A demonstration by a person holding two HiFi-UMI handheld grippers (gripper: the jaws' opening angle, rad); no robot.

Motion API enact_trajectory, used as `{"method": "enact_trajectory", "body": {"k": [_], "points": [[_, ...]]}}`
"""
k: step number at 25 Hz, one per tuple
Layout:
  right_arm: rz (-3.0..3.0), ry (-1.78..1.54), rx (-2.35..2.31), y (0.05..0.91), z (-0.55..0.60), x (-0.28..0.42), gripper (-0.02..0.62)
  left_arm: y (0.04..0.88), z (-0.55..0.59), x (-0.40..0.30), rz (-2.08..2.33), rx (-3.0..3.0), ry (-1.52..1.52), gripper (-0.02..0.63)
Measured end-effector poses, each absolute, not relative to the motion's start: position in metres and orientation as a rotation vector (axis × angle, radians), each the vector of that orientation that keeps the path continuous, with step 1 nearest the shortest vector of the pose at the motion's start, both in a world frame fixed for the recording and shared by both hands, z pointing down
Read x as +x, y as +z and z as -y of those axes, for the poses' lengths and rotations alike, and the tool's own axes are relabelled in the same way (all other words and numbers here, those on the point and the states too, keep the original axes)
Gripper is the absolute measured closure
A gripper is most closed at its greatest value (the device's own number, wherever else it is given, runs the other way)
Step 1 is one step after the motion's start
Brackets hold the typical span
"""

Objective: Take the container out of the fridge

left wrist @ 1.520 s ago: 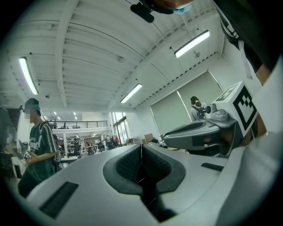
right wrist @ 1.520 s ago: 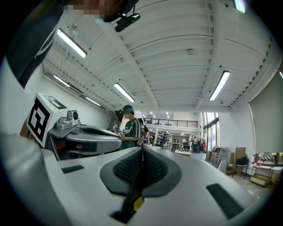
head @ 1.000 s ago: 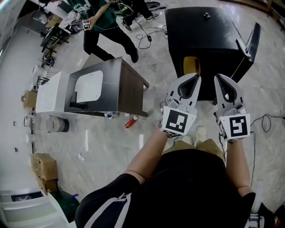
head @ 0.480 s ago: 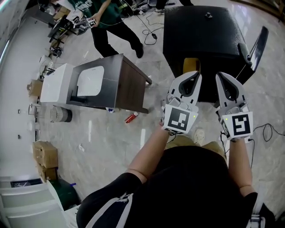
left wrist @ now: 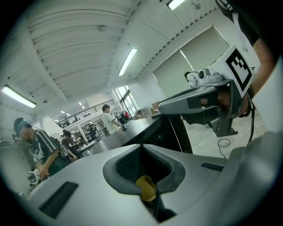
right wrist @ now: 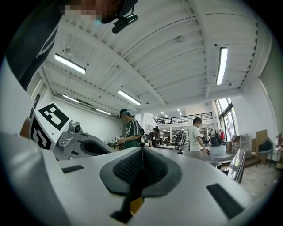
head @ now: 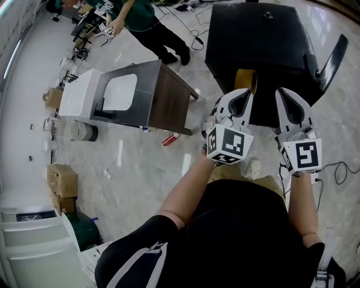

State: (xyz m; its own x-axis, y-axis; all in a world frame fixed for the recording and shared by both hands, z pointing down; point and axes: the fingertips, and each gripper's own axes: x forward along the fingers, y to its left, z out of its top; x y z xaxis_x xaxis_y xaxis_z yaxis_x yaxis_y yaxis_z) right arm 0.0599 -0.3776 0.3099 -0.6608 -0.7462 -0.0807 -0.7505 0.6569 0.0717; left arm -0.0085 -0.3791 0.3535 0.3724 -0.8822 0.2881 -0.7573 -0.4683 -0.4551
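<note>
A black fridge stands on the floor ahead of me, seen from above, with its door swung open at the right. A yellow-brown thing shows at its front opening; what it is I cannot tell. My left gripper and right gripper are held side by side just before the fridge front, both shut with nothing in them. The left gripper view shows the meeting jaws and the right gripper beside them. The right gripper view shows its own closed jaws.
A wood-sided table with a white appliance stands to the left. A red can lies on the floor by it. Cardboard boxes sit at far left, cables at right. A person in a green shirt stands behind.
Both grippers stay shut and side by side, the left one turned a little. The view has shifted, so the table and fridge sit slightly higher and to the right. The person behind has stepped away.
</note>
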Motion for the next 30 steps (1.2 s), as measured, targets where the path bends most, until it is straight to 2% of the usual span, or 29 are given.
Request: {"method": "enact_trajectory", "body": {"k": [16, 17, 18, 19, 30], "points": [[-2.86, 0.074, -1.26, 0.338, 0.386, 0.065, 0.558, 0.451, 0.406, -0.018, -1.138, -2.342, -1.265, 0.577], [-2.866, 0.069, -1.262, 0.341, 0.386, 0.066, 0.558, 0.463, 0.408, -0.018, -1.12, -2.352, -1.305, 0.568], [-2.871, 0.066, -1.265, 0.343, 0.386, 0.067, 0.558, 0.474, 0.41, -0.019, -1.1, -2.358, -1.346, 0.515], [-2.876, 0.065, -1.27, 0.345, 0.387, 0.068, 0.558, 0.484, 0.412, -0.02, -1.081, -2.356, -1.385, 0.503], [-2.88, -0.008, -1.299, 0.366, 0.414, 0.068, 0.558, 0.566, 0.454, -0.022, -0.885, -2.265, -1.64, 0.463]]}}
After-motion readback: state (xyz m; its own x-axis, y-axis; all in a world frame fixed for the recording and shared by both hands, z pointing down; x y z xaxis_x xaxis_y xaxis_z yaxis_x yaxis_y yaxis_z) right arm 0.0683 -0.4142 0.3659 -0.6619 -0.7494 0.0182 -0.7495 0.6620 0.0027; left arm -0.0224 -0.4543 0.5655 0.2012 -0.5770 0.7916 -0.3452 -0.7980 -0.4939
